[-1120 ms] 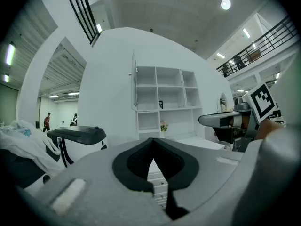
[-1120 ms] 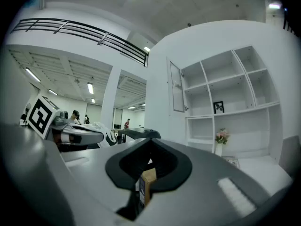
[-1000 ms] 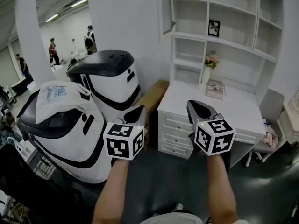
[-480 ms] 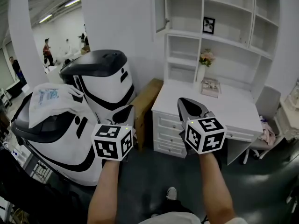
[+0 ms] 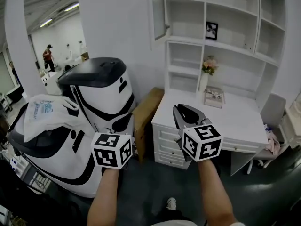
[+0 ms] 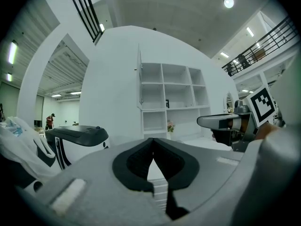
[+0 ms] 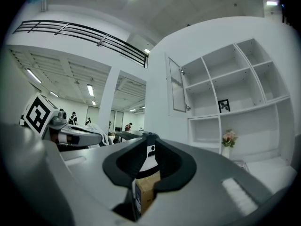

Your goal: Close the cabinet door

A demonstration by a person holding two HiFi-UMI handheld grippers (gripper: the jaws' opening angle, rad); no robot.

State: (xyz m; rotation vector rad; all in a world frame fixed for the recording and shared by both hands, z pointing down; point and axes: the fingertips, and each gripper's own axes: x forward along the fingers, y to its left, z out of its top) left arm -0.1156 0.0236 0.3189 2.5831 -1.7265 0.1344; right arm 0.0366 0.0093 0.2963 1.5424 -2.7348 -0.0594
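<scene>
The cabinet door [image 5: 159, 11] is a glass-paned white door that stands swung open at the upper left of the white shelf unit [image 5: 225, 55]. It also shows in the left gripper view, cabinet door [image 6: 139, 84], and in the right gripper view, cabinet door [image 7: 177, 86]. Both grippers are held level, well short of and below the door. My left gripper [image 5: 124, 120] [image 6: 153, 142] is shut with nothing in it. My right gripper [image 5: 187, 111] [image 7: 147, 138] has just been opening; its jaws stand a little apart with nothing between them.
A white desk [image 5: 235, 112] with drawers stands under the shelves, a chair [image 5: 275, 107] at its right. Two big white-and-black machines [image 5: 101, 93] and a cardboard box [image 5: 146, 108] fill the left. A vase of flowers [image 5: 207, 69] and a photo frame [image 5: 211, 30] sit on the shelves. People stand far back left [image 5: 48, 55].
Both grippers have shifted a little left in the head view, and the shelf unit sits more centred. The right gripper's jaws, closed before, now show a small gap.
</scene>
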